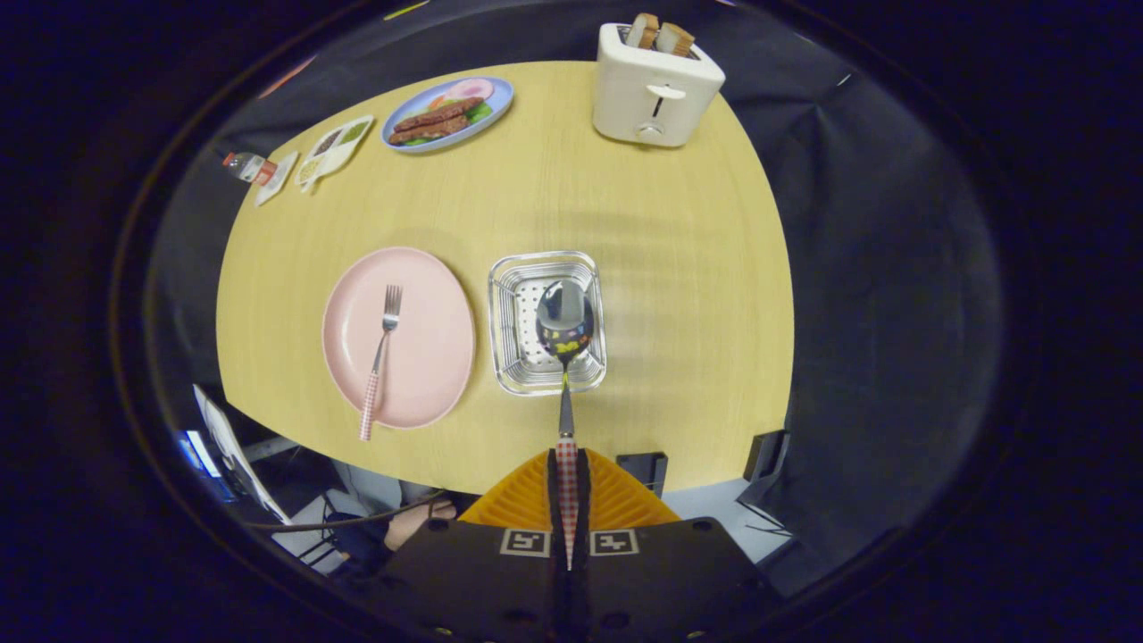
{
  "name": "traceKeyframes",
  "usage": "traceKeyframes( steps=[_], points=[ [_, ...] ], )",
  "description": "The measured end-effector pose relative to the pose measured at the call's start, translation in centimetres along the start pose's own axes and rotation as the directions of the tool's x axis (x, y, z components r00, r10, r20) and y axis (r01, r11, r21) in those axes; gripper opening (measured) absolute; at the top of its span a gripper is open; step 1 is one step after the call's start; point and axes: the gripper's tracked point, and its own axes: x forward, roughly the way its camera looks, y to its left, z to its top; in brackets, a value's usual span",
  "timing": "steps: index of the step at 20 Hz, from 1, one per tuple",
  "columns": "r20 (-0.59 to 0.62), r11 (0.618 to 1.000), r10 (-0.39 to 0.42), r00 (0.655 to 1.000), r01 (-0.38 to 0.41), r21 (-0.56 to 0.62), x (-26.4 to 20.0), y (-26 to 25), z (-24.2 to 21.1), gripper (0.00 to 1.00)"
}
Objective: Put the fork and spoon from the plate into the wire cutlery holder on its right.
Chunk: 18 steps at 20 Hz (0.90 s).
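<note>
My gripper (568, 464) is shut on the spoon (564, 330), both orange fingers (522, 496) pressing on its red-checked handle. The spoon points away from me and its shiny bowl hangs over the wire cutlery holder (502, 304), high above the table. Left of the holder lies the pink plate (433, 357). The fork (380, 353) rests on it, tines away from me, its red-checked handle reaching over the plate's near rim.
The round wooden table (679, 295) carries a white toaster (654, 85) with bread at the far side, a blue plate of food (448, 113), a small sauce tray (333, 149) and a bottle (250, 167). Black cloth surrounds the table.
</note>
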Motion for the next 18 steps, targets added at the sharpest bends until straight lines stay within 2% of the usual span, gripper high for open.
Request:
traceKeyframes(
  steps=[4, 8, 9, 13, 15, 18],
  points=[
    [-0.054, 0.999, -0.034, 0.998, 0.033, -0.016, 0.5, -0.5, 0.5, 0.01],
    [-0.082, 0.999, -0.038, 0.996, 0.035, -0.04, 0.8, -0.1, 0.7, 0.02],
    [-0.076, 0.999, -0.04, 0.996, 0.037, -0.04, 0.4, 0.1, 1.1, 0.06],
    [-0.032, 0.999, -0.043, 0.999, 0.042, -0.028, -0.1, 0.7, 2.7, 0.09],
    [0.0, 0.999, -0.048, 0.999, 0.048, -0.01, -0.4, 0.6, 3.6, 0.24],
    [0.036, 0.998, -0.059, 0.998, 0.059, -0.006, -0.8, 0.6, 4.0, 0.21]
  ],
)
